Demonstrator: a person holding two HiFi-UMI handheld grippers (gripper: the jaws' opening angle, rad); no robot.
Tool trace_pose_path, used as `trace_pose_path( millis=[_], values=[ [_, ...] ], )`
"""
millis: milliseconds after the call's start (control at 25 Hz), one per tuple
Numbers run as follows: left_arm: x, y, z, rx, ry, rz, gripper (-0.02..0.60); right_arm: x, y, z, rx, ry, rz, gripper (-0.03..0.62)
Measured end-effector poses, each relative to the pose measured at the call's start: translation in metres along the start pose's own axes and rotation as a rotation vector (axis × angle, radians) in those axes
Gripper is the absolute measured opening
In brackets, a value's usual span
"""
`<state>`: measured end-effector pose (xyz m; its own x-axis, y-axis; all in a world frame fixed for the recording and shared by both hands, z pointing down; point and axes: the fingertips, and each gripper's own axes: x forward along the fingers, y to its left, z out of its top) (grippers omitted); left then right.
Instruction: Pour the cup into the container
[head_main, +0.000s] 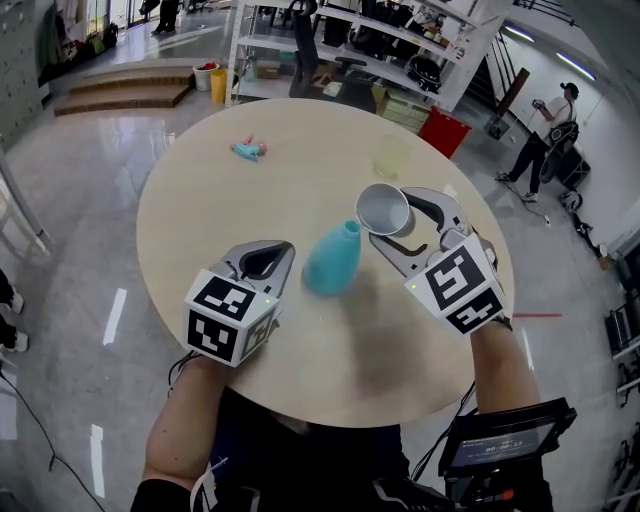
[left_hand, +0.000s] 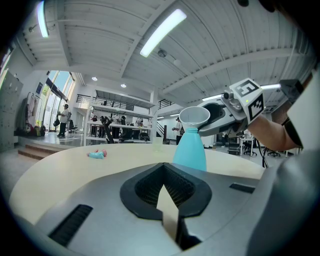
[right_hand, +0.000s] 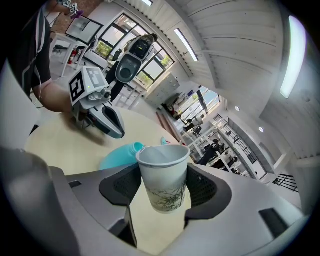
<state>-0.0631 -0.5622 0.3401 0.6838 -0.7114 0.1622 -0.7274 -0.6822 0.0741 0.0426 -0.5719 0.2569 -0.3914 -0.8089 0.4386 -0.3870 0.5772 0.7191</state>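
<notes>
Right gripper (head_main: 390, 213) fingers grip the cup (right_hand: 162, 180), tipped at the teal container (head_main: 333, 260) mouth, pour seemingly underway; left gripper (head_main: 280, 252) fingers closed, empty.

I can't identify the small teal-and-pink object (head_main: 247, 150) at the table's (head_main: 300, 370) eleven o'clock; it is too small. In the right gripper view, the paper cup (right_hand: 163, 176) hides most of the teal container (right_hand: 117, 156), at its ten o'clock.

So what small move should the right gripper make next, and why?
Probably tip the paper cup a little further: the right gripper holds it tilted with its rim just at the mouth of the teal bottle, so more tilt should pour.
</notes>
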Motion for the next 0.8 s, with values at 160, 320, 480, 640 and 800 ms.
trace_pose_path(
  millis=[160,320,480,640,800],
  values=[
    [-0.001,-0.001,0.001,0.001,0.0,0.001,-0.001,-0.001,0.0,0.002,0.007,-0.008,-0.001,0.287],
    [0.0,-0.002,0.002,-0.003,0.001,0.002,-0.002,-0.002,0.0,0.001,0.115,-0.056,0.013,0.287],
    [-0.001,-0.003,0.004,-0.002,0.002,0.0,-0.002,-0.006,-0.003,-0.003,0.239,-0.112,0.02,0.287],
    [-0.004,-0.003,0.004,-0.004,0.002,-0.001,-0.002,-0.012,-0.011,-0.018,0.413,-0.169,0.006,0.287],
    [-0.004,-0.003,0.005,-0.004,0.002,-0.001,-0.002,-0.018,-0.015,-0.049,0.54,-0.181,-0.014,0.287]
  ],
)
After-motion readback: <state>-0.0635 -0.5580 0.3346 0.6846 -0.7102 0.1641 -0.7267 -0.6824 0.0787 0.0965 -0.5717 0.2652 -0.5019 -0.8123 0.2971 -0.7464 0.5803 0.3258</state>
